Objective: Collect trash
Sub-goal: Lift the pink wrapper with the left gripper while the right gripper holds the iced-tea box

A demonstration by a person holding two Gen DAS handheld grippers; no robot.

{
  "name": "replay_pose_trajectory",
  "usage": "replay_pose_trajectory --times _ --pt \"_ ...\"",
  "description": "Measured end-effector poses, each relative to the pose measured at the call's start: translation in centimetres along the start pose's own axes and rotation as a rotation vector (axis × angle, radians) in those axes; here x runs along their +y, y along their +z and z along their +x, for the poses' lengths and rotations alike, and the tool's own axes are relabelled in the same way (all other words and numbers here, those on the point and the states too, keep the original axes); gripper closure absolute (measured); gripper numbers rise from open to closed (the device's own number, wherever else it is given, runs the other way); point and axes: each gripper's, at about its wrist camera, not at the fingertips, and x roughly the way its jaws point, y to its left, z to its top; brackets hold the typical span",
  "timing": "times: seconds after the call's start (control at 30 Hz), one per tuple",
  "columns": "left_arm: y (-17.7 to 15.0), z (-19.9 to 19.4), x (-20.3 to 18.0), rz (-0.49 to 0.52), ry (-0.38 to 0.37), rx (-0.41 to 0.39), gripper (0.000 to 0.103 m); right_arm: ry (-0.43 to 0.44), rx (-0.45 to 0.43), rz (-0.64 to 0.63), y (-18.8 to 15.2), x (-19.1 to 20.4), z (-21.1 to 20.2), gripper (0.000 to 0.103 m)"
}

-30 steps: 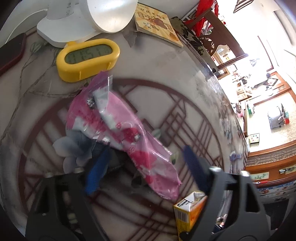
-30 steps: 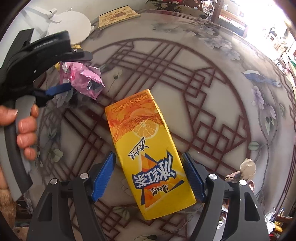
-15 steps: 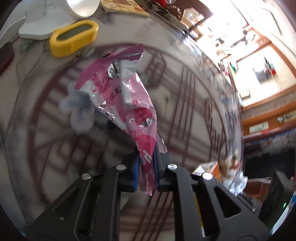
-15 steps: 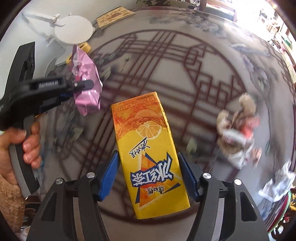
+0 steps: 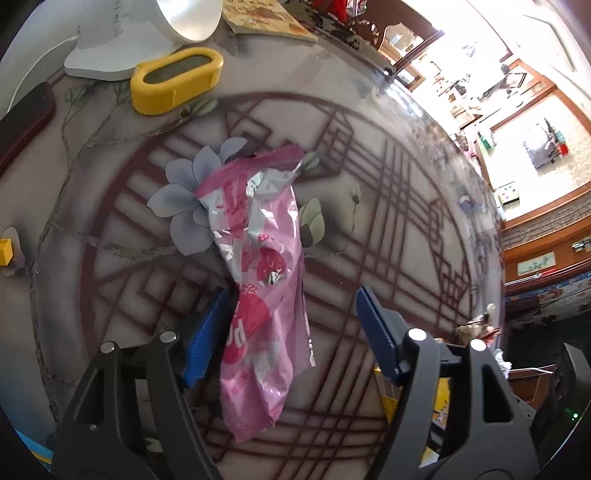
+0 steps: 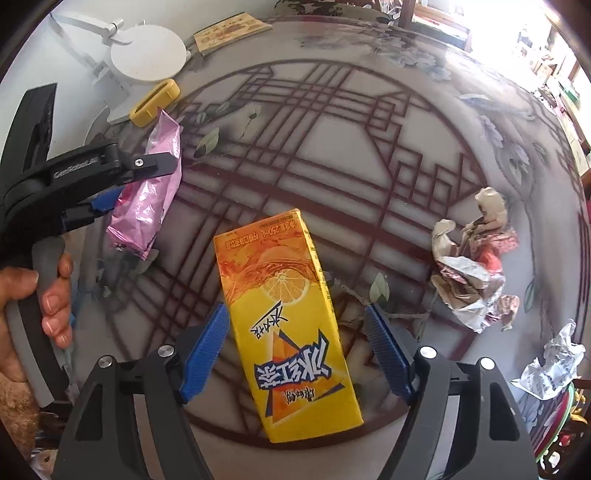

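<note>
A pink foil snack wrapper [image 5: 258, 280] hangs between the spread blue pads of my left gripper [image 5: 291, 332], touching only the left pad. It also shows in the right wrist view [image 6: 147, 195] beside the left gripper [image 6: 110, 195]. A yellow juice carton [image 6: 288, 325] lies between the open pads of my right gripper [image 6: 295, 350], clear of both. Crumpled paper trash [image 6: 472, 273] lies on the table to the right, and a crumpled white wrapper [image 6: 554, 365] sits at the right edge.
The round table [image 5: 369, 206] has a lattice pattern. At the back stand a yellow clock [image 5: 177, 81], a white lamp base [image 5: 122, 48] and a booklet [image 5: 266, 18]. A dark case [image 5: 22, 122] lies at the left. The table edge runs along the right.
My left gripper was shut on the pink wrapper half a second ago and now stands open, the wrapper dropping between the pads. My right gripper has also opened around the carton.
</note>
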Motion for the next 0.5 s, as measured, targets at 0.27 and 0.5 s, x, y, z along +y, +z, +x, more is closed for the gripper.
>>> replay_pose_trajectory --times 0.27,0.5 --pt "-1.1 0.4 -0.3 0.081 -0.001 0.029 0.091 -0.015 0.019 -0.045 -0.6 0.9 0.9 0.042" --pt "-3.1 -2.3 -2.1 0.169 -0.048 -0.007 0.091 0.022 -0.039 -0.011 -1.7 1.5 -2.1 0.042"
